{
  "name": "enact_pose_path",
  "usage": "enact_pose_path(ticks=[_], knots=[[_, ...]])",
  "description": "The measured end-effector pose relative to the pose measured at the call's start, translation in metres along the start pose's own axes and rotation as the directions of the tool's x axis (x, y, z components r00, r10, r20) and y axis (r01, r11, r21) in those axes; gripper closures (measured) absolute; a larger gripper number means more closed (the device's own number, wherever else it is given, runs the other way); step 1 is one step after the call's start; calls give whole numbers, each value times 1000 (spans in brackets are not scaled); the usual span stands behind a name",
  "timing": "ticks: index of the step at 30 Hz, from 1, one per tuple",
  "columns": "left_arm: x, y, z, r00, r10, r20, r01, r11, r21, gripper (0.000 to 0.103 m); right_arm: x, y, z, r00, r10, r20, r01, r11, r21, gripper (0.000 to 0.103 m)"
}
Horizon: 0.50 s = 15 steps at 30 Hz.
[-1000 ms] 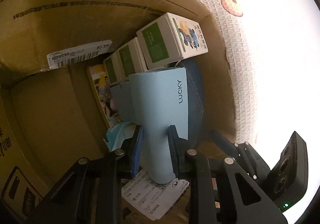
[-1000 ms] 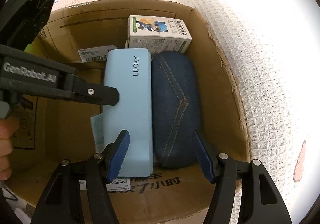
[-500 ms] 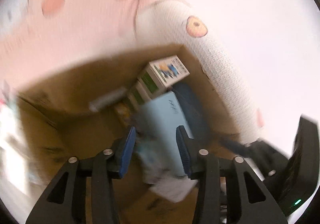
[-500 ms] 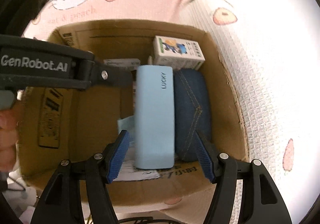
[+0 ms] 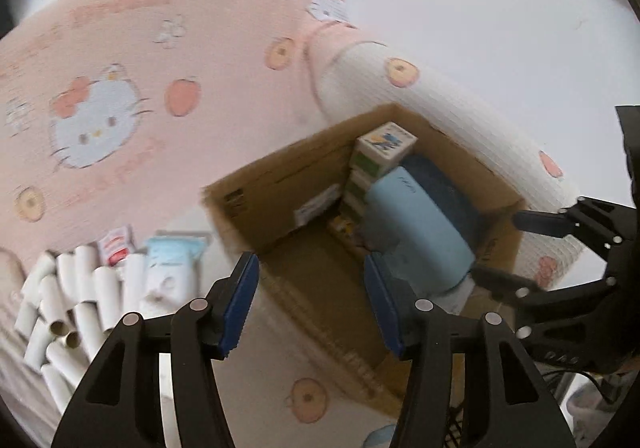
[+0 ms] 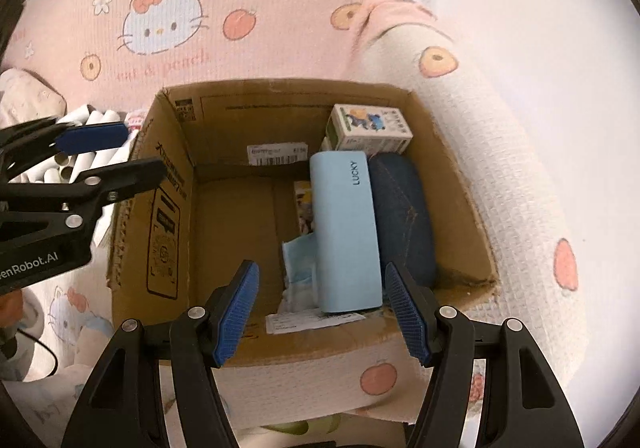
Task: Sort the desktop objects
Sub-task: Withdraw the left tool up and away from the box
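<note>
A cardboard box [image 6: 160,208] stands open on the pink cartoon-print cloth. Inside lie a light blue LUCKY case [image 6: 346,232], a denim case [image 6: 404,220] to its right, and a small green-and-white carton [image 6: 368,128] at the back. The box [image 5: 280,204] and the blue case [image 5: 416,232] also show in the left wrist view. My left gripper [image 5: 312,304] is open and empty, above the box's near-left edge. My right gripper [image 6: 324,312] is open and empty, above the box's front wall. The left gripper [image 6: 108,152] shows at the left of the right wrist view.
A heap of white cardboard tubes [image 5: 68,308] and a pale blue packet [image 5: 168,276] lie left of the box. A blue face mask [image 6: 300,260] and papers [image 6: 308,322] lie in the box bottom. A rolled white cloth edge [image 6: 500,176] runs along the box's right side.
My left gripper let go of the light blue case, opened, and pulled up and back out of the box. My right gripper also rose away from the box.
</note>
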State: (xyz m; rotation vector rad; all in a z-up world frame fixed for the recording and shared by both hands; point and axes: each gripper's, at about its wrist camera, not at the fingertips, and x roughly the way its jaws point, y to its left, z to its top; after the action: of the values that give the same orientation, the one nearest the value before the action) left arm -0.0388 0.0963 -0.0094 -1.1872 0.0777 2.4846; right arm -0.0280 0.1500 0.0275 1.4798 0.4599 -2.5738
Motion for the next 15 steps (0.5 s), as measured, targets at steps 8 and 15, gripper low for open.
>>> enact_pose_path(ticks=[8,15], knots=[[-10,7,-28,997,59,-54,-56,997,60,44,-25,29,-10,1000,-26,14,27,998,-57,38],[2,15,-39,988,100,-115,-91,993,76,44,-35,51,-10,997,-70,32,73,989,-127,32]])
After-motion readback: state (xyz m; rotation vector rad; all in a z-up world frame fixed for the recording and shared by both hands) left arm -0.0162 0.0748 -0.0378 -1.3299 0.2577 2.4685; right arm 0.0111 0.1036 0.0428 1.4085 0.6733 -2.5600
